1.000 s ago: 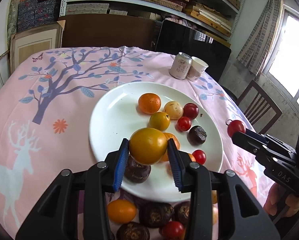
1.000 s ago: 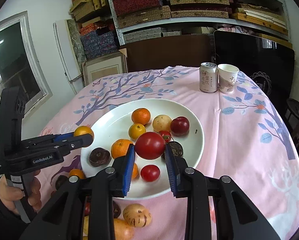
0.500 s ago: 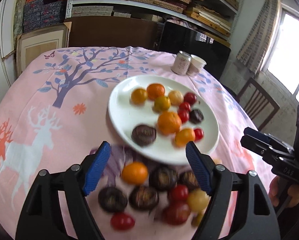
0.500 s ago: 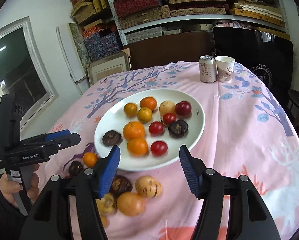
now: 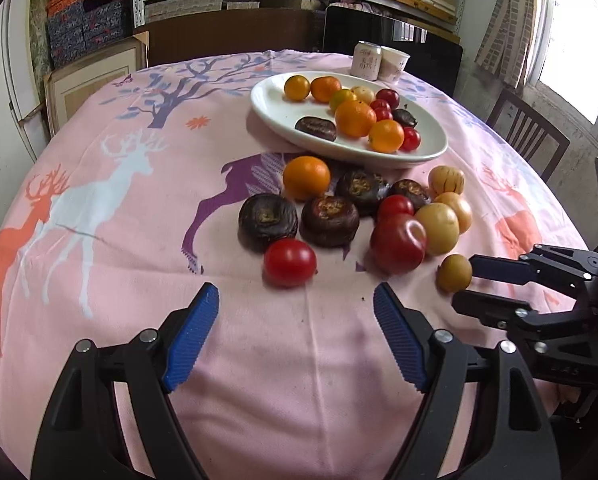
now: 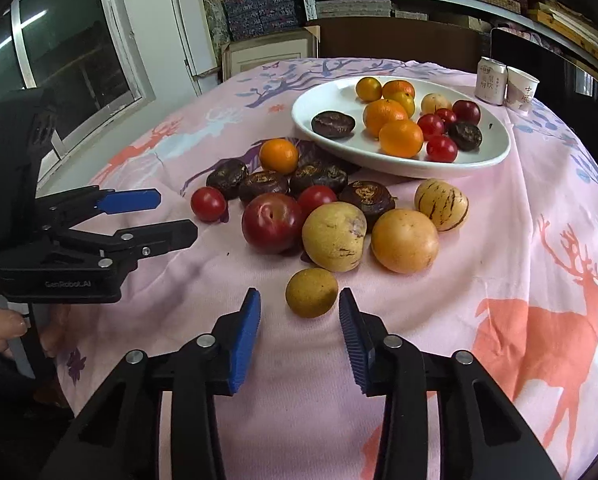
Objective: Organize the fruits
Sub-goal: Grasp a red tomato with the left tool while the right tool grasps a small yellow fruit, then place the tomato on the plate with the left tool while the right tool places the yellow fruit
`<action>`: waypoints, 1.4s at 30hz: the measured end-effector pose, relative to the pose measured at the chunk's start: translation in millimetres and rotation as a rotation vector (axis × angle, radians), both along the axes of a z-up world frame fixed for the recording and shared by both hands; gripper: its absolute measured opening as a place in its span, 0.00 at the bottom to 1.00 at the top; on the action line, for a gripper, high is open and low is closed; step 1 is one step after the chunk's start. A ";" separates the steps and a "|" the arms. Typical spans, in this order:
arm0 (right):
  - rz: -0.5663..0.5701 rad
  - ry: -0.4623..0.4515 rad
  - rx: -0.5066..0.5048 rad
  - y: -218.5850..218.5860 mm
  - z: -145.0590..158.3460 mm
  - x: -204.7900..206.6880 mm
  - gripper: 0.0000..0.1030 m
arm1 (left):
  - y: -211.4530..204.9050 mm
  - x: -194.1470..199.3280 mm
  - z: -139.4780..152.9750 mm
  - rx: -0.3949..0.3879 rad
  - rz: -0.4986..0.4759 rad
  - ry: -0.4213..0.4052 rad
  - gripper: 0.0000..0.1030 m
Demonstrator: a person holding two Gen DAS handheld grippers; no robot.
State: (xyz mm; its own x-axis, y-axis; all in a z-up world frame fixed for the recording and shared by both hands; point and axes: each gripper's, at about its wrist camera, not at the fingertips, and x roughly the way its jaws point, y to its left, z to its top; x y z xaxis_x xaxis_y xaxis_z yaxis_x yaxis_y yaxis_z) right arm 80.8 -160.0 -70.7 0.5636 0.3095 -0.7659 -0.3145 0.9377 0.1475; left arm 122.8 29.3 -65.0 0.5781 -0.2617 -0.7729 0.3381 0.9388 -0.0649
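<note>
A white plate (image 5: pixel 275 108) (image 6: pixel 311 108) at the far side holds several oranges, small tomatoes and dark fruits. A loose pile lies on the cloth in front of it: an orange (image 5: pixel 306 177), dark brown fruits (image 5: pixel 267 221), a red plum (image 5: pixel 397 242) (image 6: pixel 272 223), yellow fruits (image 6: pixel 334 236). My left gripper (image 5: pixel 295 330) is open and empty, just short of a small red tomato (image 5: pixel 289 262). My right gripper (image 6: pixel 299 316) is open, its jaws either side of a small brown-yellow fruit (image 6: pixel 311 292) (image 5: pixel 454 273) without touching it.
A drink can (image 5: pixel 366 60) and a paper cup (image 5: pixel 395 64) stand behind the plate. A wooden chair (image 5: pixel 527 140) is at the table's right edge. Shelves and boxes fill the back wall. Bare pink tablecloth (image 5: pixel 99 200) spreads to the left.
Both grippers dropped their fruit on the plate, opened and drew back toward the near edge. They now sit low by the loose pile, the right one around the small brown-yellow fruit.
</note>
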 end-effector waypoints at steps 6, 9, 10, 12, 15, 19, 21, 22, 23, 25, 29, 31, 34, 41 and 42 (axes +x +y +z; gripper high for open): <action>-0.036 -0.008 0.022 -4.2 -3.7 7.9 0.27 | -0.9 7.3 -4.2 0.005 0.007 0.012 0.75; -0.072 -0.033 0.055 -12.4 -3.2 4.6 0.26 | -3.1 15.8 -4.1 0.027 0.040 0.005 0.75; -0.083 -0.044 0.075 -16.3 -1.7 3.2 0.26 | -3.5 18.1 -4.1 0.036 0.051 0.002 0.75; -0.096 -0.050 0.111 -23.4 -1.3 1.5 0.27 | -2.8 23.9 -6.7 0.053 0.072 0.005 0.75; -0.093 -0.042 0.137 -27.7 -2.4 0.7 0.27 | -5.7 29.5 -12.8 0.062 0.054 0.035 0.61; -0.081 -0.046 0.148 -27.7 -2.5 0.5 0.27 | -12.9 29.5 -13.9 0.068 0.017 0.032 0.36; -0.082 -0.047 0.160 -29.4 -2.2 0.7 0.27 | -15.8 25.5 -11.0 0.066 0.000 0.009 0.32; -0.083 -0.049 0.165 -30.2 -2.1 0.6 0.27 | -16.9 22.8 -9.3 0.067 -0.007 -0.005 0.30; -0.083 -0.050 0.169 -30.7 -2.0 0.4 0.27 | -17.4 20.5 -7.4 0.066 -0.012 -0.020 0.30; -0.083 -0.054 0.175 -31.4 -1.4 -0.3 0.27 | -19.1 17.5 -6.6 0.062 -0.024 -0.025 0.30; -0.084 -0.056 0.176 -32.3 -1.8 -1.1 0.27 | -18.4 15.8 -7.4 0.054 -0.021 -0.019 0.30; -0.085 -0.057 0.176 -32.5 -1.8 -1.2 0.27 | -18.5 14.8 -6.8 0.049 -0.024 -0.018 0.30; -0.087 -0.060 0.178 -33.5 -1.4 -2.3 0.27 | -20.3 11.4 -5.5 0.048 -0.030 -0.024 0.30; -0.092 -0.075 0.186 -38.3 0.3 -10.1 0.27 | -25.1 -3.5 9.4 -0.009 -0.060 -0.052 0.30; -0.095 -0.074 0.186 -40.0 0.2 -11.5 0.27 | -25.8 -5.5 12.2 -0.018 -0.065 -0.057 0.30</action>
